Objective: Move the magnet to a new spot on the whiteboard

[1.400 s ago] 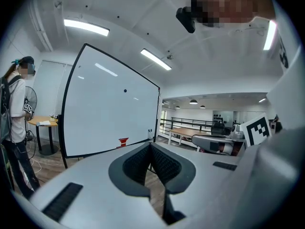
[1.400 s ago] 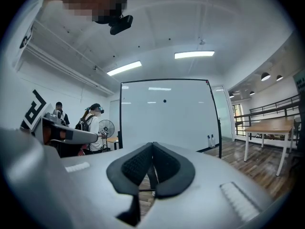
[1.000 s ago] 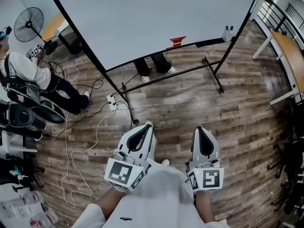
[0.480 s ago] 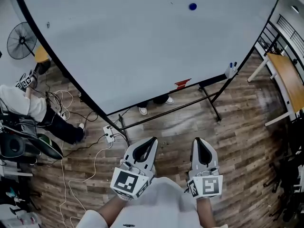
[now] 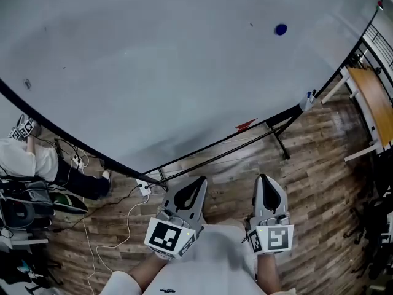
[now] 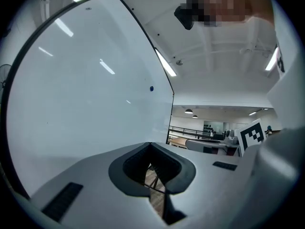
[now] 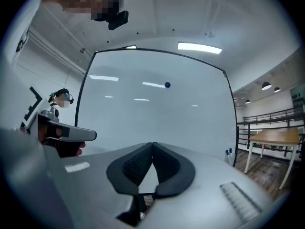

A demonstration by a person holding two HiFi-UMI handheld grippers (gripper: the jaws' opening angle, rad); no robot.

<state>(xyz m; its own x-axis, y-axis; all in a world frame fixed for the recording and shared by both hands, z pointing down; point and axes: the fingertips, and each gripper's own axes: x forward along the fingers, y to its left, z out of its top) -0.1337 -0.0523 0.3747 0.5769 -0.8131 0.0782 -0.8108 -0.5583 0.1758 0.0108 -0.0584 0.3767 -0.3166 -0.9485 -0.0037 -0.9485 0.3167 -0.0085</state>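
Observation:
A small round blue magnet sticks high on the right part of the large whiteboard. The magnet also shows in the right gripper view, and as a tiny dot in the left gripper view. My left gripper and right gripper are held low, close to my body and far below the magnet. Both are shut with their tips touching and nothing between them.
The whiteboard stands on a black frame over a wooden floor. A red eraser and markers rest on its tray. A seated person and cables are at the left. A wooden table stands at the right.
The head view has tilted upward: the whiteboard fills more of the frame and the blue magnet has come into view. Both grippers stay low and shut.

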